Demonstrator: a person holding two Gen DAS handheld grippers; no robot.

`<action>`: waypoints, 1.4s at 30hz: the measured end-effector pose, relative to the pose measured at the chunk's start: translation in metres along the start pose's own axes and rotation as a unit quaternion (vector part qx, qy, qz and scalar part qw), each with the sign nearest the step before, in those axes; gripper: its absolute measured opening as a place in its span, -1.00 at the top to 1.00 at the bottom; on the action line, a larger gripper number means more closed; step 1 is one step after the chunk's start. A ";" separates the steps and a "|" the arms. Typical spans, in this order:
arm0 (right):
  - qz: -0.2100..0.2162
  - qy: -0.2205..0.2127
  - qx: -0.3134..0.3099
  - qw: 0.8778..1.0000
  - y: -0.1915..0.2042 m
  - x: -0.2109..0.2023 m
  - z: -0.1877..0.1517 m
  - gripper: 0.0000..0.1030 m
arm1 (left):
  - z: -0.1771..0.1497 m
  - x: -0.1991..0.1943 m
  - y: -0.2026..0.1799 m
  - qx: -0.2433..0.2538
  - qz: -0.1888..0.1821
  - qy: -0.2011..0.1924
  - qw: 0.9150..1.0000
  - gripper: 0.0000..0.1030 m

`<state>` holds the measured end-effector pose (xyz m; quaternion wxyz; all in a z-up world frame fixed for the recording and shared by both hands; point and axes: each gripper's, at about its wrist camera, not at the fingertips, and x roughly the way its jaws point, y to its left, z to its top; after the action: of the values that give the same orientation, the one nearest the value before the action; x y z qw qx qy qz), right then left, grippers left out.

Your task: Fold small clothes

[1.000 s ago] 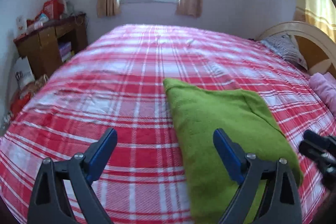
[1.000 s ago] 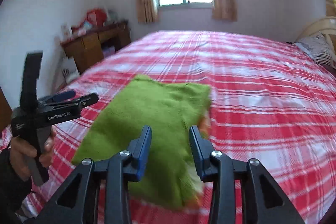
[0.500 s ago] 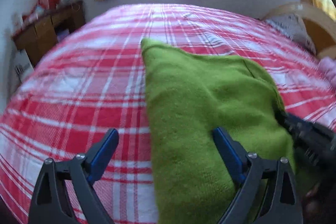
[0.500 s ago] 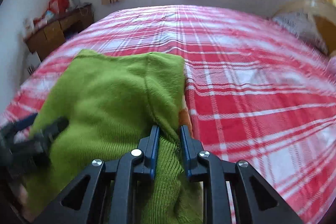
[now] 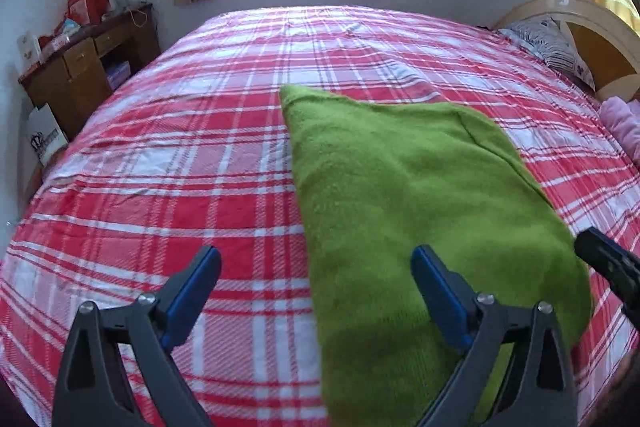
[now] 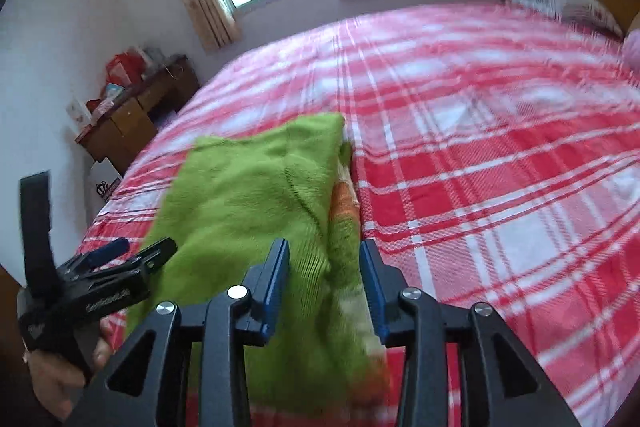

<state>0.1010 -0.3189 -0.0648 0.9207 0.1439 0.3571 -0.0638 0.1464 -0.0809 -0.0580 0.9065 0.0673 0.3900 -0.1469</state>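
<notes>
Half a second ago clamped on the sweater's [image 6: 256, 187] hem, the right gripper [image 6: 324, 287] has just been opening and now straddles it unpressed, left gripper [image 5: 316, 291] wide apart; the soft, light knit (it sags easily) lies folded on the bed [image 5: 160, 163], best pinched at its thick edge.

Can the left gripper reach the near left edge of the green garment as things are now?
Probably yes. The left gripper is open, its jaws standing to either side of that edge of the green garment. Nothing lies between them but the bedspread. The right gripper is at the other side.
</notes>
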 end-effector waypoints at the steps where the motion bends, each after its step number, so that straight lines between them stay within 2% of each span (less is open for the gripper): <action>1: -0.003 -0.006 -0.014 1.000 0.006 -0.006 -0.004 0.27 | -0.002 -0.004 -0.001 0.005 0.005 -0.002 1.000 -0.91; 4: -0.016 0.013 -0.057 0.998 0.022 -0.007 -0.019 0.27 | -0.006 -0.013 -0.004 0.011 0.011 -0.004 1.000 -0.90; 7: -0.025 0.051 -0.059 0.997 0.022 0.008 -0.037 0.27 | -0.019 -0.021 -0.006 0.017 0.011 0.003 1.000 -0.90; 11: -0.035 0.035 -0.061 0.997 0.020 0.002 -0.048 0.26 | -0.039 -0.020 -0.008 0.033 0.023 0.011 0.999 -0.91; 14: -0.039 0.038 -0.066 0.996 0.019 -0.006 -0.054 0.22 | -0.050 -0.027 0.001 0.020 0.001 0.022 1.000 -0.91; 17: -0.031 0.044 -0.067 0.996 0.016 -0.021 -0.058 0.19 | -0.059 -0.034 0.012 0.016 -0.037 0.039 0.998 -0.91; 20: 0.006 0.043 -0.040 0.998 0.004 -0.043 -0.060 0.19 | -0.062 -0.044 0.032 -0.010 -0.083 0.044 0.996 -0.90; 22: 0.028 0.022 -0.018 0.999 -0.006 -0.059 -0.053 0.18 | -0.052 -0.053 0.044 -0.021 -0.095 0.020 0.995 -0.89; 24: 0.038 0.000 -0.001 0.999 -0.013 -0.068 -0.038 0.06 | -0.039 -0.059 0.050 -0.026 -0.092 -0.008 0.995 -0.89; 26: 0.061 -0.015 0.017 0.998 -0.021 -0.070 -0.020 -0.37 | -0.020 -0.059 0.057 -0.038 -0.097 -0.031 0.994 -0.89; 27: 0.072 -0.022 0.026 0.997 -0.024 -0.068 -0.012 -0.40 | -0.011 -0.055 0.060 -0.048 -0.106 -0.036 0.993 -0.89; 30: 0.095 -0.018 0.034 0.995 -0.026 -0.044 0.014 -0.40 | 0.013 -0.033 0.066 -0.078 -0.140 -0.033 0.986 -0.89; 34: 0.081 0.011 -0.015 0.997 -0.012 0.001 0.033 -0.40 | 0.032 0.017 0.059 -0.096 -0.151 0.005 0.984 -0.89; 36: 0.079 0.023 -0.033 0.996 -0.006 0.024 0.040 -0.40 | 0.035 0.032 0.053 -0.097 -0.144 0.011 0.985 -0.89; 39: 0.084 0.041 -0.044 0.995 -0.005 0.056 0.046 -0.40 | 0.031 0.046 0.049 -0.114 -0.168 0.025 0.979 -0.89; 42: 0.112 0.071 -0.031 0.991 -0.009 0.085 0.048 -0.40 | 0.024 0.064 0.044 -0.115 -0.169 0.052 0.978 -0.89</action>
<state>0.1923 -0.3439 -0.0902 0.8985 0.1587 0.4048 0.0607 0.2183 -0.0589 -0.0878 0.8487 -0.0963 0.4568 -0.2486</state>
